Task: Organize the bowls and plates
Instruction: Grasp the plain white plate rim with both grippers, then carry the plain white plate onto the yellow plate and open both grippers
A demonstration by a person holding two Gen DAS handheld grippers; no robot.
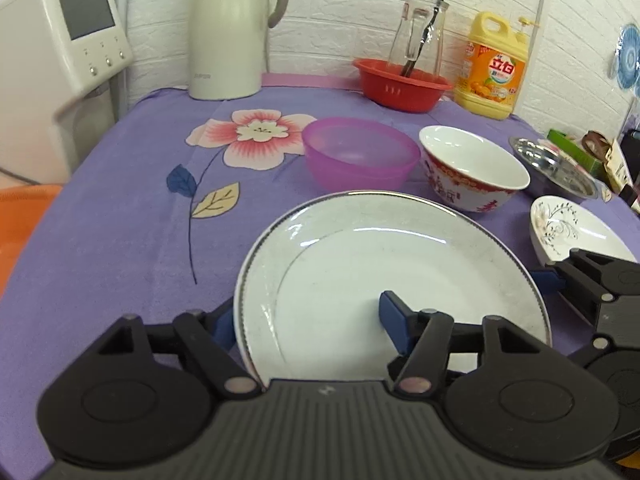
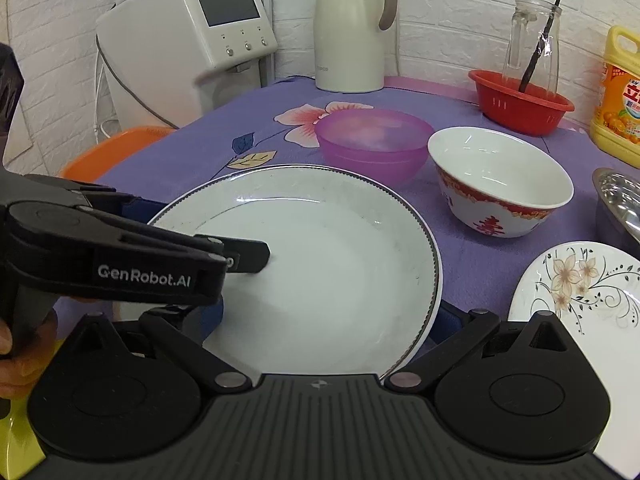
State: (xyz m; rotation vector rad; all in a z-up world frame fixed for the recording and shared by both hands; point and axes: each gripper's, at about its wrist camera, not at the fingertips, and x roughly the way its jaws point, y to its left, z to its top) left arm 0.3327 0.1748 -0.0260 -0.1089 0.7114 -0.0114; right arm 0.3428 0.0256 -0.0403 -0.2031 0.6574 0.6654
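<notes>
At lower centre of the left wrist view, a large white plate (image 1: 360,264) with a thin dark rim line, glossy, faintly scuffed, empty, on the purple flowered tablecloth (image 1: 120,220). Straddled at its left rim by the left gripper (image 1: 308,322): one blue pad (image 1: 224,326) outside the rim at lower left, the other over the plate's well. Spread wide, clamped on nothing. Round, so no long axis to speak of; probably hinges on that left rim, running away from the camera between the two pads, so a squeeze would likely meet it edge-on. Beyond, in the upper middle, a purple plastic bowl (image 1: 356,152) and, just beside it to the right, a red-and-white porcelain bowl (image 1: 472,168); at far right a flowered plate (image 1: 568,228), apart from the big one. In the right wrist view, the same plate filling the centre, its near edge covering most of the right gripper (image 2: 326,320). Fingers set wide, one at each side of that near edge; contact with the plate impossible to tell, nothing visibly gripped. Reaching in from the left of the frame, the left gripper, one finger over the well, one beyond the rim. Both near; left seemingly the better placed for a rim grasp.
</notes>
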